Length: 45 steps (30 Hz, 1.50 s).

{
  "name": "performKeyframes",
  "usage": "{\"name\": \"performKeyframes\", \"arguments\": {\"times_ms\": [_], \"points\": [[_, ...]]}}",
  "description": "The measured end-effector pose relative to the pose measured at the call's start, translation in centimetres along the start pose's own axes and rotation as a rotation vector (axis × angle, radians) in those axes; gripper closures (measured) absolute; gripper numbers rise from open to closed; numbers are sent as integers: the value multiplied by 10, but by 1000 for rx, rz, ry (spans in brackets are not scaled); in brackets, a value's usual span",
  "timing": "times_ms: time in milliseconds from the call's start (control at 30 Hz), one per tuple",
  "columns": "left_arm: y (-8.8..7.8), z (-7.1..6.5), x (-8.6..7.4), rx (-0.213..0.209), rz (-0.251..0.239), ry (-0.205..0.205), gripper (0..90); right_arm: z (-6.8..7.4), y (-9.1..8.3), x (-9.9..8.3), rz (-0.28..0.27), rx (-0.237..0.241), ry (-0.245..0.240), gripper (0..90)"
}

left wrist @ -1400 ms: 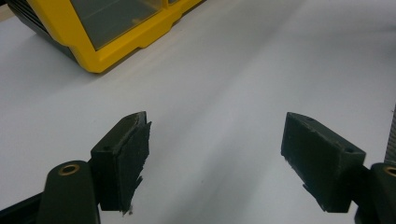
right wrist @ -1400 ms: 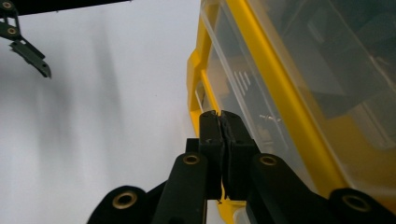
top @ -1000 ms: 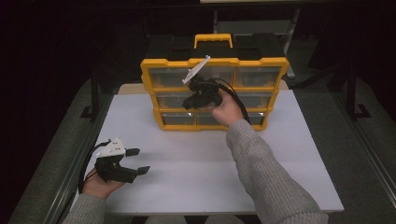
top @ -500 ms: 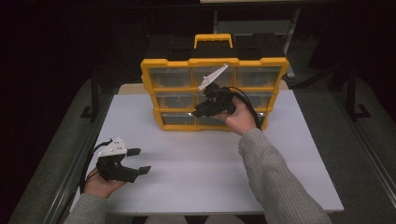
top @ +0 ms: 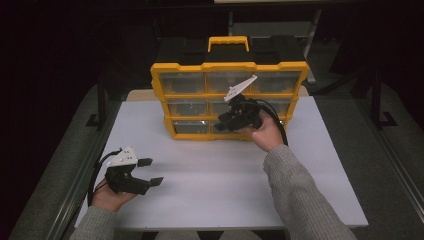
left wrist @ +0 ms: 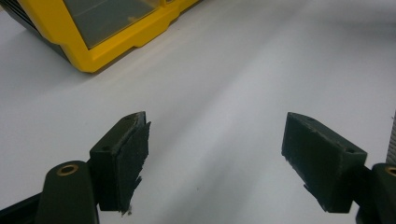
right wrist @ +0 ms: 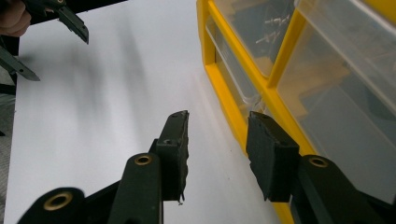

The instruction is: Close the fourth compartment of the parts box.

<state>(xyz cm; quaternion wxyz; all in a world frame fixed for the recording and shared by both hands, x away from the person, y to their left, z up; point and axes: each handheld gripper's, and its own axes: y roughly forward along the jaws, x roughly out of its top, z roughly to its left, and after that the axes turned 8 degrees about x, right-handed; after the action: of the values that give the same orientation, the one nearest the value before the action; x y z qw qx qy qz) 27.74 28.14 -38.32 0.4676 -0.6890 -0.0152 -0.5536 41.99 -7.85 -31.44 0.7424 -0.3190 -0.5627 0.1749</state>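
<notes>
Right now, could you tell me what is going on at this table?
A person works at a yellow drawer organizer standing on the white table. The right gripper is beside its bottom row of clear drawers; its jaws have just been opening, nothing between them. The left gripper rests open near the table's front left, holding nothing.

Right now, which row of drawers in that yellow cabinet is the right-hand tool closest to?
The bottom row of the yellow cabinet: the right gripper sits level with it, jaws apart and empty, below the middle row and top row.
</notes>
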Motion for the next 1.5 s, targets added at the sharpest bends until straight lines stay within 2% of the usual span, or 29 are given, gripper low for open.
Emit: {"name": "performKeyframes", "arguments": {"times_ms": [133, 200, 567, 633, 767, 800, 867, 900, 1167, 1233, 1367, 1467, 1500], "points": [[0, 0, 0, 1, -2, -14, 227, 1, 1, -3, 3, 8, 21, 561], [0, 0, 0, 3, -3, -14, 227, 1, 2, -5, 5, 5, 11, 549], [1, 1, -1, 7, 1, -12, 226, 1, -4, -24, -10, 0, 29, 509], [1, 1, -1, 8, 0, -12, 224, 3, -6, -28, -15, 3, 56, 502], [2, 0, 0, 6, 6, -19, 224, 3, -10, -38, -19, 0, 61, 491], [2, 0, 0, 5, 6, -18, 223, 4, -12, -41, -25, 4, 83, 482], [3, 0, 0, 5, 6, -13, 222, 4, -13, -45, -27, 2, 94, 475], [3, -1, 0, 6, 6, -14, 222, 3, -14, -48, -31, -3, 86, 473], [4, -1, 0, 8, 4, -20, 217, 6, -19, -59, -45, -8, 113, 445], [4, -1, 0, 9, 4, -19, 216, 6, -20, -62, -43, -18, 102, 435], [4, -1, 0, 9, 8, -23, 214, 8, -22, -68, -53, -15, 118, 416], [4, -1, 0, 12, 4, -22, 212, 7, -24, -74, -47, -30, 110, 406], [4, -1, 0, 13, 2, -26, 211, 8, -25, -75, -48, -32, 120, 405]]}}
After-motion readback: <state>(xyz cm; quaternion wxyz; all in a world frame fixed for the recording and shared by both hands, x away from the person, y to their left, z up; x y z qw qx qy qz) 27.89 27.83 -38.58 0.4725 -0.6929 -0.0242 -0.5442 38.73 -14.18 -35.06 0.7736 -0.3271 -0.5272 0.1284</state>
